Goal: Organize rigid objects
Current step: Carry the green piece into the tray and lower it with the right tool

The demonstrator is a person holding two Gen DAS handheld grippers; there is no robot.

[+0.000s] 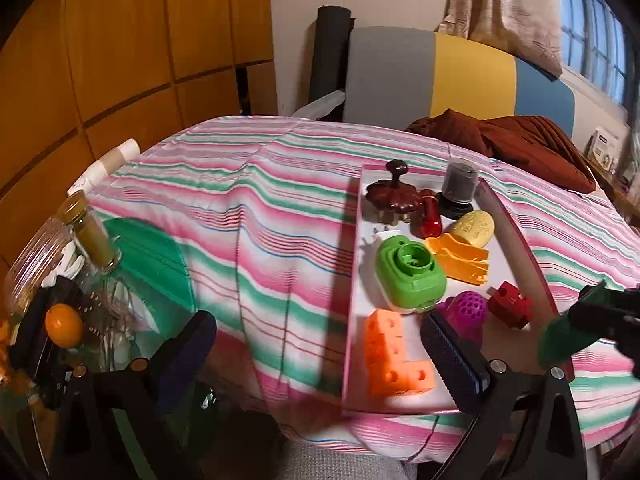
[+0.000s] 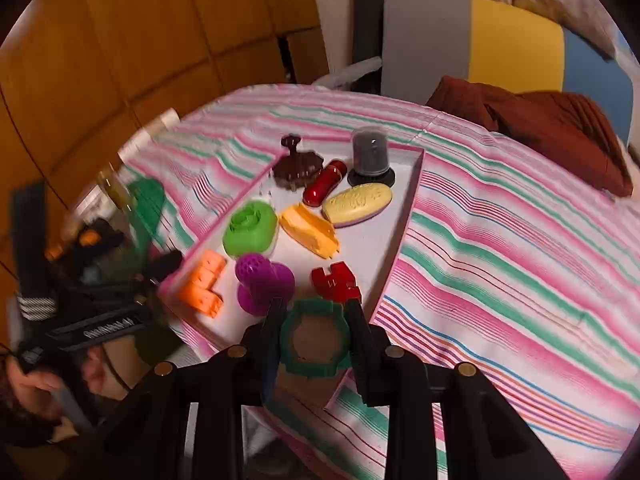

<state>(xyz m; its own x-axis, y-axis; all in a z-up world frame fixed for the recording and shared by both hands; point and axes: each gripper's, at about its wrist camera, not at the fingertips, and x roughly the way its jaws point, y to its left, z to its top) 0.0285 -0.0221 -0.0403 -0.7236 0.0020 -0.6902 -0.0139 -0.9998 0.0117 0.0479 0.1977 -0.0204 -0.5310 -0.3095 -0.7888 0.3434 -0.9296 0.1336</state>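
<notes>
A white tray with a pink rim (image 1: 352,304) lies on the striped bedspread and holds several toy pieces. Among them are a green housing (image 1: 410,276), an orange holed block (image 1: 394,356), a purple knob (image 1: 466,310), a red block (image 1: 510,304) and a yellow oval (image 1: 474,227). My left gripper (image 1: 320,354) stands open by the tray's near left corner, with nothing between its fingers. My right gripper (image 2: 316,320) is shut on a dark green toothed ring (image 2: 316,338), held above the tray's (image 2: 372,248) near corner, just in front of the red block (image 2: 336,282).
At the far end of the tray stand a brown knobbed piece (image 1: 394,196), a dark jar (image 1: 460,188) and a red capsule (image 1: 432,216). Left of the bed are a gold-lidded glass jar (image 1: 94,236), an orange (image 1: 64,326) and a green mat (image 1: 160,264). A brown cloth (image 1: 520,148) lies by the headboard.
</notes>
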